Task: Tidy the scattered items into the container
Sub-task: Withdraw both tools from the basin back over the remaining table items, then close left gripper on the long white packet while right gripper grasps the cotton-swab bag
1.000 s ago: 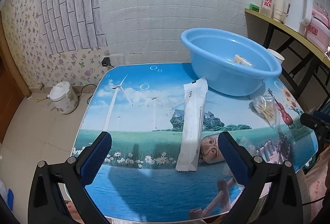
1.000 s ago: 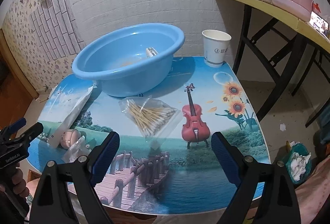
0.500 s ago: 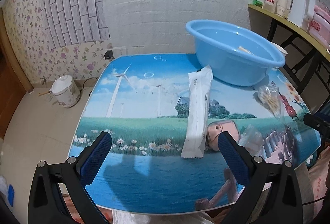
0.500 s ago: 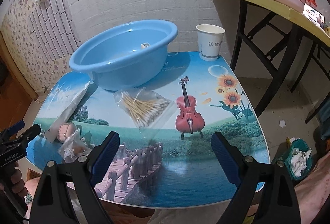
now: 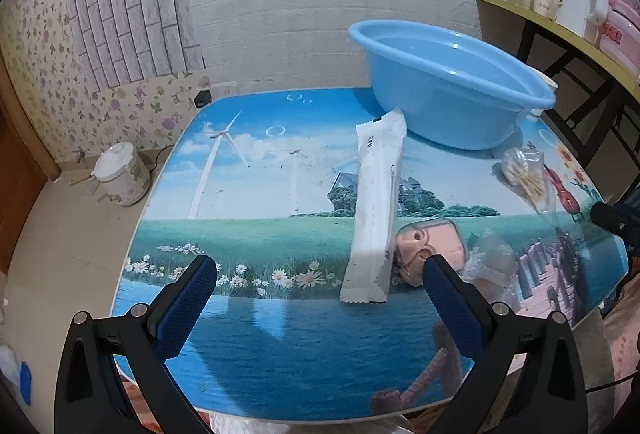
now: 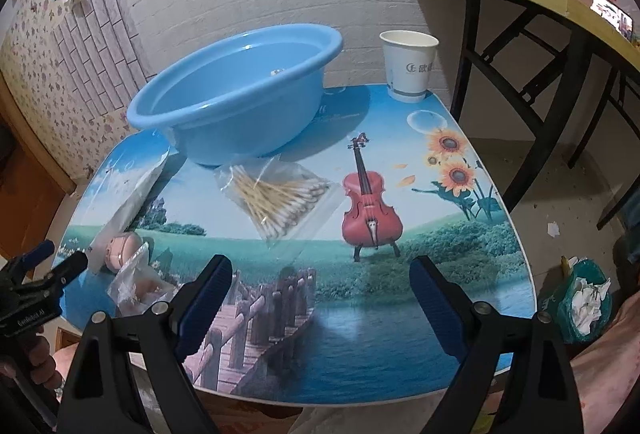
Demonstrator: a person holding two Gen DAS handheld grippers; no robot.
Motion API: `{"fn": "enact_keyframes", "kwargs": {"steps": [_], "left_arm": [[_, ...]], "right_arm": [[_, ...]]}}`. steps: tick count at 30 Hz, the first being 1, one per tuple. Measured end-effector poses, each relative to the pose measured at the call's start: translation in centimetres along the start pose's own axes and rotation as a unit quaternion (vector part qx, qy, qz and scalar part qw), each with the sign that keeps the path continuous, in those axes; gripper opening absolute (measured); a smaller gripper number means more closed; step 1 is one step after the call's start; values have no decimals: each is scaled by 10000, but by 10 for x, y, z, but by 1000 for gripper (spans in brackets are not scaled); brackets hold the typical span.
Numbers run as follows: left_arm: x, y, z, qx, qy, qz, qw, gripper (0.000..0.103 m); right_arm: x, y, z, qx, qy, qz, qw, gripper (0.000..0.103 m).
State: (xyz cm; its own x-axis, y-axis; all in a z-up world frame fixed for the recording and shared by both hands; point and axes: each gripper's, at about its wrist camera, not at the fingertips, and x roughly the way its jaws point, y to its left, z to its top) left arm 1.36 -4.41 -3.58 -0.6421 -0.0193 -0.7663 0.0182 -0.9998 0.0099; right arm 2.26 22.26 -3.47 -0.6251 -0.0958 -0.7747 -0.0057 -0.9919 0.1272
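Blue-padded left gripper (image 5: pixel 320 268) and right gripper (image 6: pixel 321 272) both spread wide, empty, hovering over near table (image 6: pixel 360 354) edge, angled down, likely lining up next pick. Just beyond: small clear packet (image 6: pixel 132 280) beside pink item (image 6: pixel 120 248), long white sachet (image 5: pixel 376 210) lying lengthwise with far end against basin, cotton swab bag (image 6: pixel 276 196) mid-table. Farther back: blue plastic basin (image 6: pixel 240 90) near wall, within reach for drops; something small already inside. Paper cup (image 6: pixel 408 64) at far corner.

A paper cup (image 6: pixel 409 68) stands at the table's (image 6: pixel 460 262) far corner. A white bucket (image 5: pixel 122 179) sits on the floor; a green bin (image 6: pixel 584 300) holds crumpled paper.
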Motion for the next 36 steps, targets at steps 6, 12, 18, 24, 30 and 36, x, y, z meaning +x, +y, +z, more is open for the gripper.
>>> {"fn": "enact_keyframes", "kwargs": {"steps": [6,12,18,24,30,36], "left_arm": [[15,6,2,-68,128,66,9999,103],[28,10,3,-84,250,-1,9997,100],[40,10,6,-105,449,-222,9987,62],[43,3,13,62,436,-216,9988,56],[48,-2,22,134,415,-244,9988,45],[53,-6,28,175,432,-281,9985,45]], "right_arm": [[8,1,10,-100,-1,-30,9999,91],[21,1,10,-90,112,-2,9999,91],[33,4,11,-158,203,-13,9997,91],[37,7,22,-353,87,-64,9993,91],[47,9,35,-544,-23,-75,9985,91],[60,18,41,-786,-36,-66,9969,91]]}}
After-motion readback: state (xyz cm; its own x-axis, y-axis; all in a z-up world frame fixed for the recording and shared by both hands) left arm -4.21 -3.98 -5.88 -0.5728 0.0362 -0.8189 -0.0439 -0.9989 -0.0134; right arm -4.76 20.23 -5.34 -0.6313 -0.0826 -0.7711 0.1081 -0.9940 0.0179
